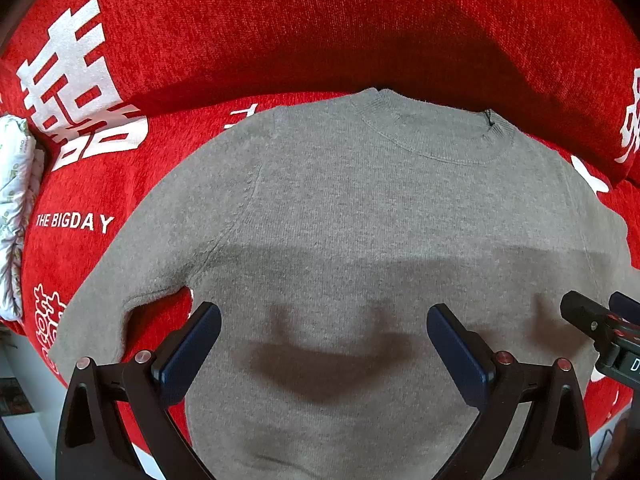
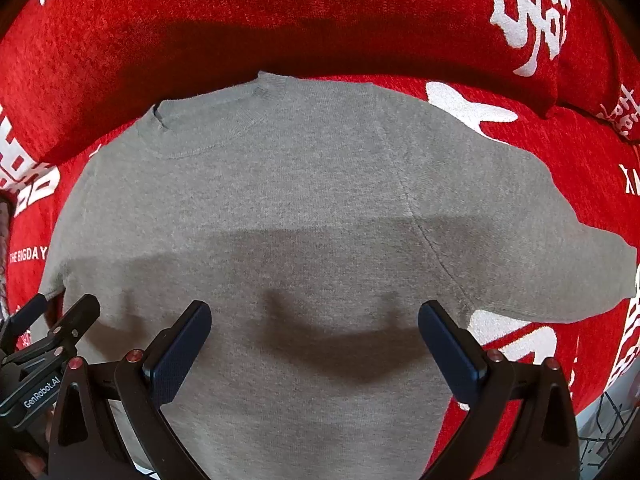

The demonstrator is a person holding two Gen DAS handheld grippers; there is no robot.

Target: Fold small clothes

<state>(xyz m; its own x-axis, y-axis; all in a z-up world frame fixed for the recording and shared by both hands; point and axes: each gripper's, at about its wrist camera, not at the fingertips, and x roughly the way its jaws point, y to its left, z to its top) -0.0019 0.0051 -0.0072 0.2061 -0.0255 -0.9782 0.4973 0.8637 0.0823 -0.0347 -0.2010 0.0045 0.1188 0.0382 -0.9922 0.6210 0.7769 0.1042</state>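
Note:
A grey knit sweater [image 1: 360, 220] lies flat and spread out on a red cover, collar at the far side, both sleeves out to the sides. It also shows in the right wrist view [image 2: 300, 208]. My left gripper [image 1: 324, 320] hovers open and empty above the sweater's lower left body. My right gripper [image 2: 314, 316] hovers open and empty above the lower right body. Each gripper shows at the edge of the other's view: the right one [image 1: 600, 320] and the left one [image 2: 60, 320].
The red cover [image 1: 280, 20] with white lettering drapes a seat and a raised backrest behind the collar. A white patterned cushion [image 1: 16, 200] lies at the left edge. Floor shows at the bottom corners.

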